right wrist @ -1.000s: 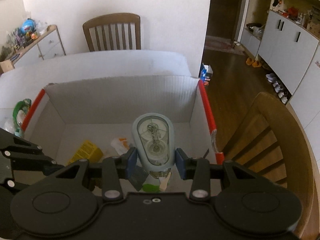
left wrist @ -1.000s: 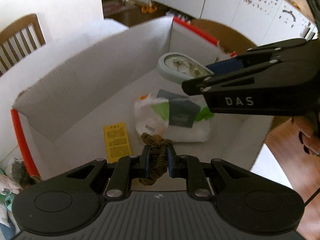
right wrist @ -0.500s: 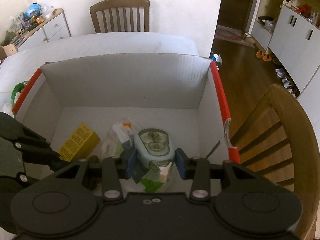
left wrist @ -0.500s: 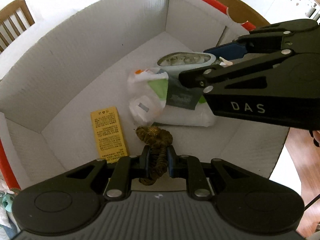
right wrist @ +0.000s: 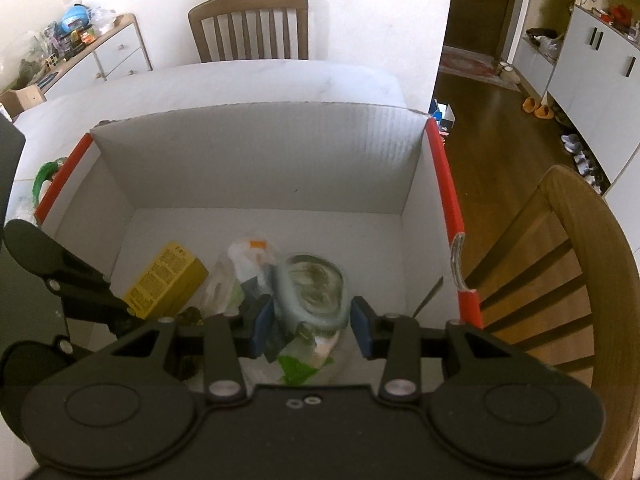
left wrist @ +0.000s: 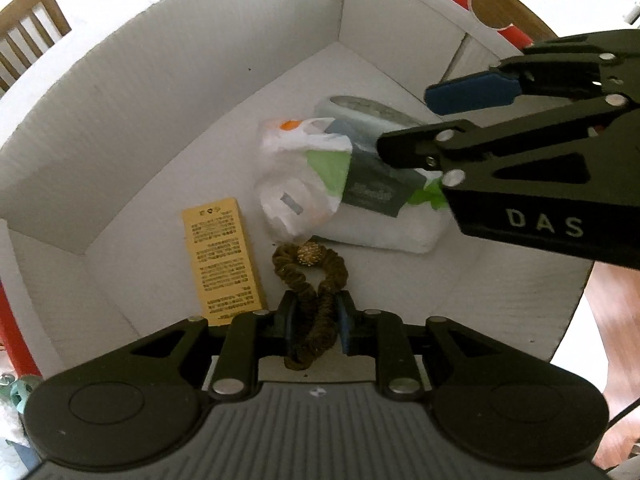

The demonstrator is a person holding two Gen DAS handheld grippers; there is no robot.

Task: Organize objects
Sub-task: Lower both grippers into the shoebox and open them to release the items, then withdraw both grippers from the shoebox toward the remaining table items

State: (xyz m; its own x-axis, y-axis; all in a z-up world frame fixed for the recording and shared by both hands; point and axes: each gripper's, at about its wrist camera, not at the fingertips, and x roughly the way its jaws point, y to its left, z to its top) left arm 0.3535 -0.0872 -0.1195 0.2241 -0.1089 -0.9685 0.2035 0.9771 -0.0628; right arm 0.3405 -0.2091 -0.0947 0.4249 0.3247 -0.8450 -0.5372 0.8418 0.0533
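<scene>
A brown scrunchie (left wrist: pixel 310 256) with a gold knot runs between the blue pads of my left gripper (left wrist: pixel 316 312). Its far loop rests on the floor of the white cardboard box (left wrist: pixel 180 100). The left jaws are opening, with the scrunchie still touching both pads. My right gripper (right wrist: pixel 312 320) is shut on a pale blue tape dispenser (right wrist: pixel 312 284), which lies low over a white plastic bag (right wrist: pixel 240 264). From the left wrist view the right gripper (left wrist: pixel 404 120) reaches in from the right, and the dispenser (left wrist: pixel 360 110) shows between its fingers.
A yellow printed packet (left wrist: pixel 220 260) lies flat on the box floor, left of the bag (left wrist: pixel 296 192). The box has red-taped edges (right wrist: pixel 444 184) and stands on a white table (right wrist: pixel 240 84). One wooden chair (right wrist: pixel 560 280) stands at the right and another (right wrist: pixel 248 28) behind the table.
Both grippers tipped down and sank into the box. The dispenser came down onto the bag, and the scrunchie's loop reached the floor. The left pads stand slightly wider.
</scene>
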